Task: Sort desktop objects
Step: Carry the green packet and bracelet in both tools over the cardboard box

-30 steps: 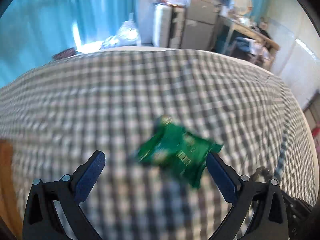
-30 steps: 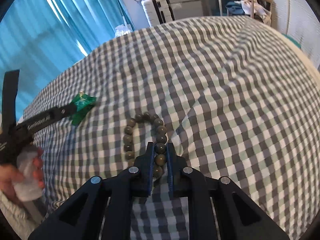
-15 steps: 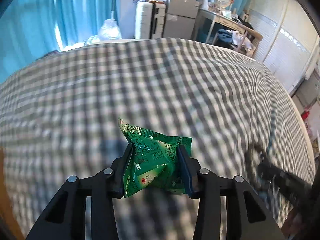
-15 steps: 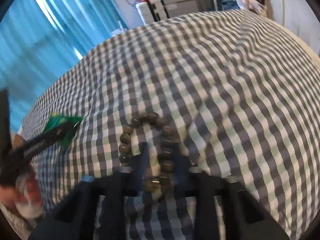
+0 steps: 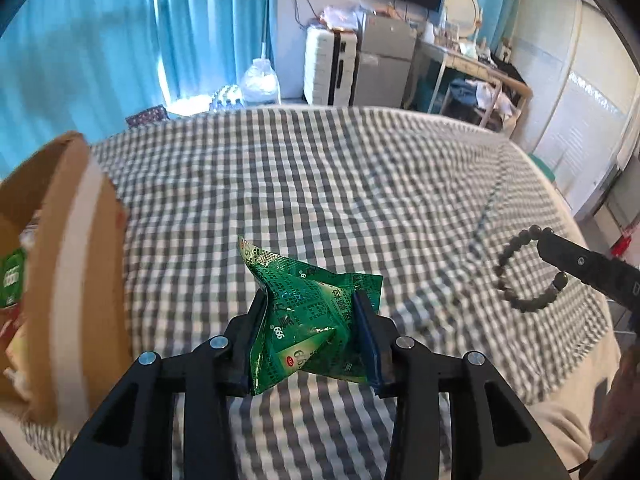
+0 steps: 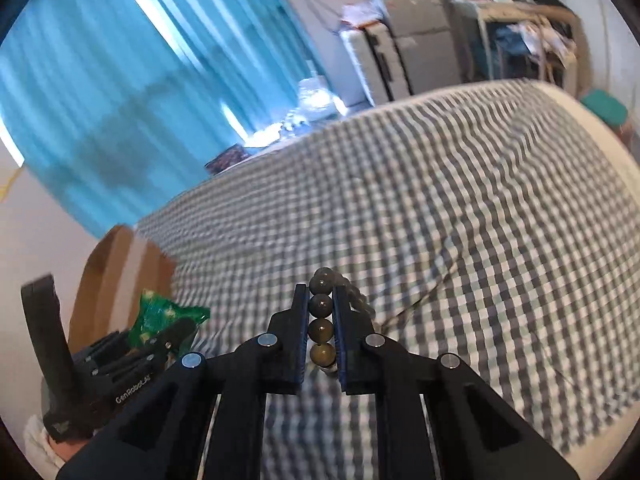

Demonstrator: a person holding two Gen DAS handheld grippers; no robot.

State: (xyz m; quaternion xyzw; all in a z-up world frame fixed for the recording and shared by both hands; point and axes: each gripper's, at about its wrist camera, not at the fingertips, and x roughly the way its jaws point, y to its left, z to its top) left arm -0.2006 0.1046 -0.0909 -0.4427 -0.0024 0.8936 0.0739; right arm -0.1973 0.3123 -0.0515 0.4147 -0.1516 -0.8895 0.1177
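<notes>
My left gripper [image 5: 310,300] is shut on a crumpled green snack packet [image 5: 312,316] and holds it above the checked cloth. The packet also shows in the right wrist view [image 6: 160,318], in front of the box. My right gripper [image 6: 321,294] is shut on a dark bead bracelet [image 6: 322,306], lifted off the cloth; the bracelet hangs from it at the right of the left wrist view [image 5: 520,268]. A brown cardboard box [image 5: 80,260] stands at the left, with a green packet [image 5: 12,280] inside.
The grey-and-white checked cloth [image 5: 320,180] covers the whole surface. Behind it are blue curtains [image 5: 120,32], a white suitcase [image 5: 328,66], a grey cabinet [image 5: 386,66] and a cluttered desk [image 5: 480,76]. The cloth's edge falls away at the right.
My left gripper closed on the green packet and lifted it toward the box. My right gripper raised the bracelet off the cloth.
</notes>
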